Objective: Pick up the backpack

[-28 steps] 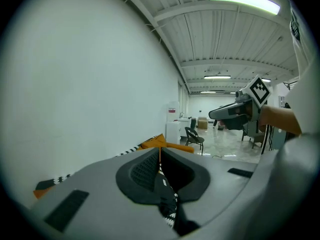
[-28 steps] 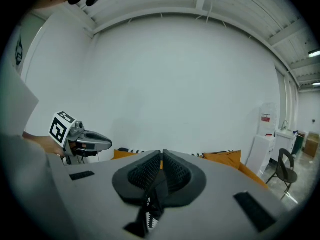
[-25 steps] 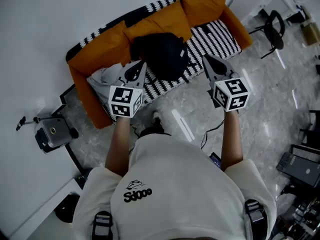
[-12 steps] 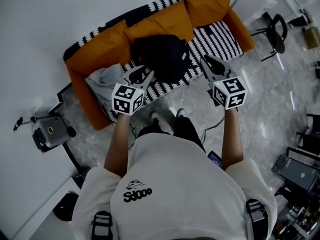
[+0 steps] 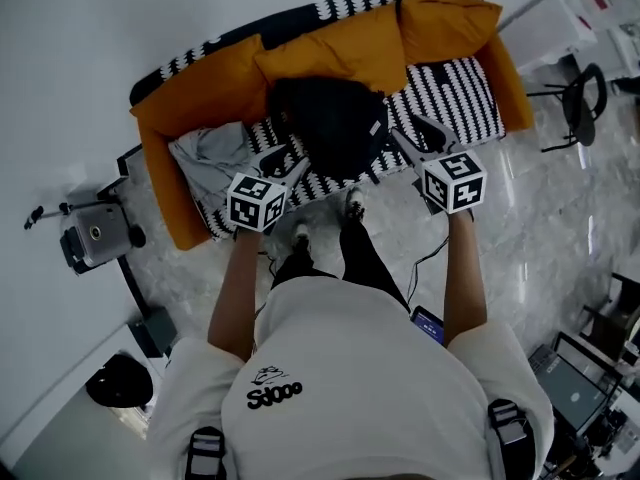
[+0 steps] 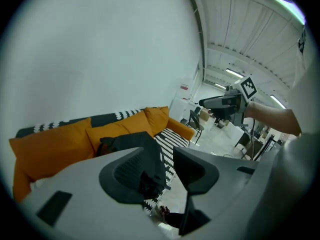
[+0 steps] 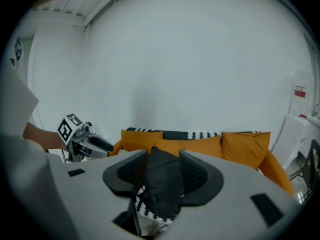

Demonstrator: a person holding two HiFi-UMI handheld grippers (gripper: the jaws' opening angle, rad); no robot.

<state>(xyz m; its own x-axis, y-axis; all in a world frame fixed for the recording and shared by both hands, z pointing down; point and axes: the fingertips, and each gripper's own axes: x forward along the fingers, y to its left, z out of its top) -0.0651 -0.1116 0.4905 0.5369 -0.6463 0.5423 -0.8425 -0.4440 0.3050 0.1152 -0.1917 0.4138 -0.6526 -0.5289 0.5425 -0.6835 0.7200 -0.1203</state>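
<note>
Both claws have dropped closer to the sofa [image 5: 168, 200] than they were a second ago. Their jaws, together then, have just been opening.

The one black backpack [image 5: 330, 123] sits on the sofa seat, ahead of the two claws and between them. The left claw [image 5: 287, 160] has its tips just beside the bag's near left edge. The right claw [image 5: 416, 136] is just off the bag's right side. Each claw has its jaws apart and clamps nothing. Each claw's own camera shows the bag through the gap between the jaws, lying beyond them.

Behind the backpack, further from the claws, three orange cushions [image 5: 340, 53] lean in a row along the sofa back. One crumpled grey cloth [image 5: 205, 153] lies on the seat to the outer side of the left claw. A black-and-white striped cover [image 5: 462, 93] stretches across the seat past the right claw.
</note>
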